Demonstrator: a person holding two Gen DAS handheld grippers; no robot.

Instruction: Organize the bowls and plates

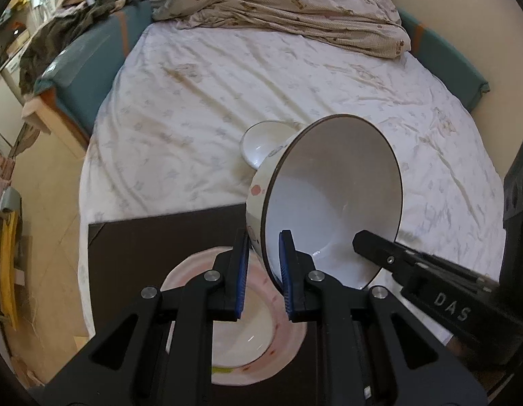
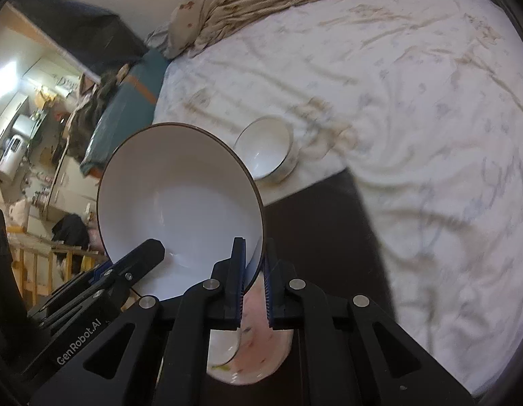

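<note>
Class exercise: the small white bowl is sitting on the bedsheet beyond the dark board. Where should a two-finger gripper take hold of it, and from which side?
Grip the small white bowl by its rim, one finger inside and one outside the wall, coming down from above on the near side. It sits upright with its mouth open and nothing inside, so the thin rim is probably the easiest part to pinch.

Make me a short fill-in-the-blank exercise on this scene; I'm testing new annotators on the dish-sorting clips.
1. Both grippers, left gripper and right gripper, are shut on the rim of the large ____.
2. Below the large bowl, a pink plate lies on a dark ____.
3. A small bowl sits on the ____ sheet.

Missing words: bowl; board; white
</note>
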